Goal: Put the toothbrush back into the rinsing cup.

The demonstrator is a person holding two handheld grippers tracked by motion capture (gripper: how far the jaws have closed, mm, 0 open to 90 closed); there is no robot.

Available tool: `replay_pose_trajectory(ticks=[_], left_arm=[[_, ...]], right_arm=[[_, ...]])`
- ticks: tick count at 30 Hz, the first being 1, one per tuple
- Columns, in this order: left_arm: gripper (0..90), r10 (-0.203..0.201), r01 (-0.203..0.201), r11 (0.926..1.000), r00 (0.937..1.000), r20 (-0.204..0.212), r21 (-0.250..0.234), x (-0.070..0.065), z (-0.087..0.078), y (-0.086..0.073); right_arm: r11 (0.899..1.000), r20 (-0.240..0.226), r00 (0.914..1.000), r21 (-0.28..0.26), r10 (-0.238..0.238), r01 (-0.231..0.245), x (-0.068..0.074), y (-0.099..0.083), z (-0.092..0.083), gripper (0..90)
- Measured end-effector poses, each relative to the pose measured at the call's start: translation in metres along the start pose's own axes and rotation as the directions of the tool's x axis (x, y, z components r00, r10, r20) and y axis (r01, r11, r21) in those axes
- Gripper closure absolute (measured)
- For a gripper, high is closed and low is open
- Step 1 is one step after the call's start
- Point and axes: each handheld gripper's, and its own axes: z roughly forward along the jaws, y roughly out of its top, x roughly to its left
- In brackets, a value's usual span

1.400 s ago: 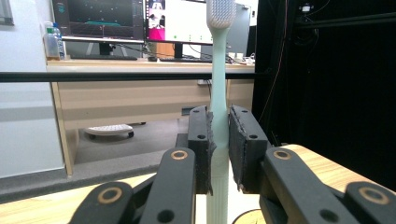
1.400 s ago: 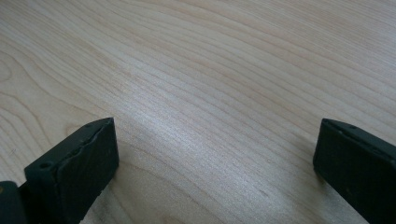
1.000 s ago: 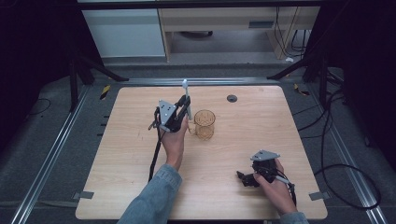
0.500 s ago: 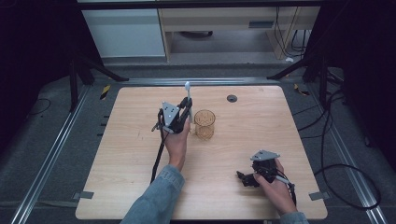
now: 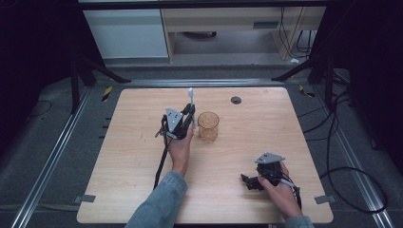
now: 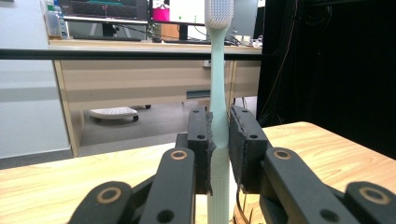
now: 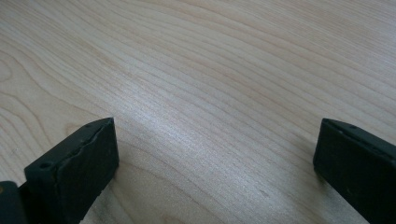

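The left gripper [image 5: 189, 114] has its jaws pressed against the handle of a pale green toothbrush [image 6: 218, 98], which stands close to upright between them, bristle head at the top and handle end hanging below the pads. In the high view this gripper is held near the middle of the wooden table [image 5: 119, 180], and the toothbrush [image 5: 191, 97] rises from it as a thin pale stick. Just beside it, on the person's right, stands a clear amber cup [image 5: 208, 126], open at the top, apart from the gripper but near. The brush's long axis runs roughly parallel to the cup's own, so lowering it in would likely call for a short sideways carry to the right until the handle end is over the rim. The right gripper [image 5: 254, 182] rests low at the table's near right corner, well apart from the cup, its jaws spread wide over bare wood [image 7: 210, 93] and gripping nothing; the left hand is plainly the nearer
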Motion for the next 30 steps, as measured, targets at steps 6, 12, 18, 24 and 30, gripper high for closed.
replay_pose_trajectory(ticks=[6, 12, 18, 24, 30], left_arm=[[78.6, 0.007, -0.007, 1.0, 1.0, 0.003, 0.004, -0.002, -0.003, -0.002], [78.5, 0.009, -0.009, 0.9999, 1.0, 0.0, 0.013, -0.002, -0.007, -0.007], [78.5, 0.02, -0.02, 0.9995, 0.9998, -0.002, 0.026, -0.003, -0.01, -0.01], [78.4, 0.034, -0.034, 0.9984, 0.9994, -0.006, 0.045, -0.004, -0.013, -0.014], [78.4, 0.04, -0.039, 0.9977, 0.9992, -0.007, 0.056, -0.003, -0.014, -0.016]], right_arm=[[1.0, -0.001, 1.0, 0.0, 0.0, 0.0, 0.0, 0.0, 0.0, 0.4], [1.0, -0.001, 1.0, 0.001, 0.002, -0.002, 0.0, 0.0, 0.0, 0.4], [1.0, -0.001, 1.0, 0.001, 0.003, -0.003, 0.0, 0.0, 0.0, 0.4], [1.0, -0.002, 1.0, 0.002, 0.003, -0.003, 0.0, 0.0, 0.0, 0.4], [1.0, -0.002, 1.0, 0.001, 0.005, -0.005, 0.0, 0.0, 0.0, 0.4]])
